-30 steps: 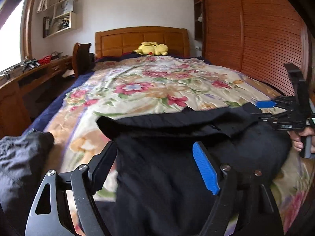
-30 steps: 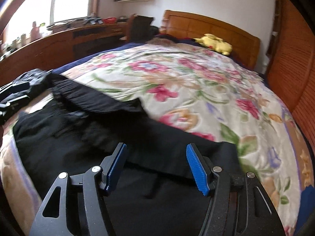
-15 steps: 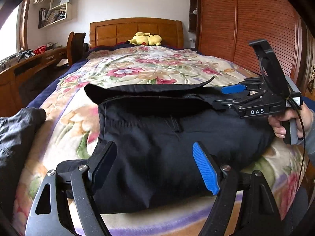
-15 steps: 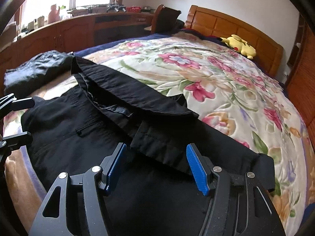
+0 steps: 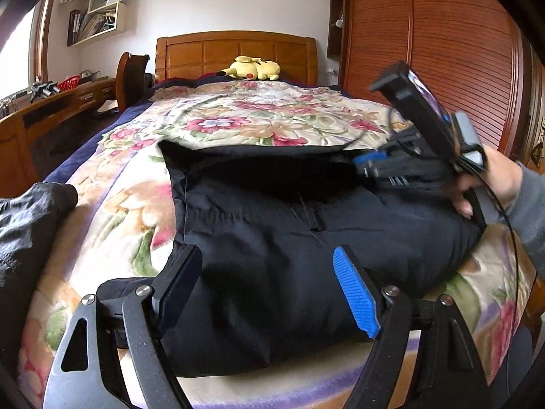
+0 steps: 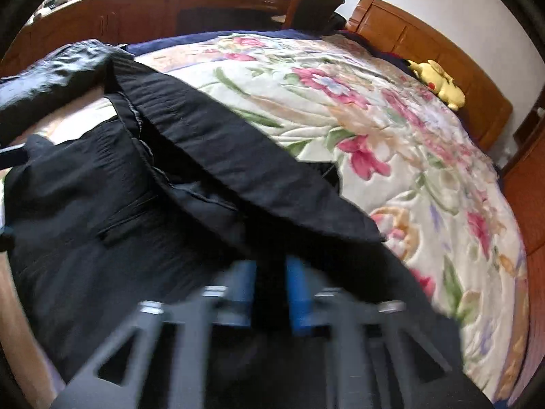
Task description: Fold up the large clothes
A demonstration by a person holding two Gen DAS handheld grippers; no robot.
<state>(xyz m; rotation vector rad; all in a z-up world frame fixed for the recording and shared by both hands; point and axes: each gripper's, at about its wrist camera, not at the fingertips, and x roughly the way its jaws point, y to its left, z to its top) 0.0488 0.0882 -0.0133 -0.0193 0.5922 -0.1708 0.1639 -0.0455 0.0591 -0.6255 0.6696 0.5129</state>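
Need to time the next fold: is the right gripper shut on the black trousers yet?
Shut on the black trousers: the right gripper has dark cloth pinched between its blue fingers, though the view is blurred.

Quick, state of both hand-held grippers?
Left hand-held gripper: open, holding nothing, over the black garment.
Right hand-held gripper: closed on a fold of the black garment.

Wooden headboard [image 5: 236,55], louvred wardrobe [image 5: 439,51], white wall [image 5: 218,3]

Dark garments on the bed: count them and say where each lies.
2. The black garment lies across the bed's near end, pinched by the right gripper; a crumpled dark garment sits at the bed's left edge. Others may be hidden.
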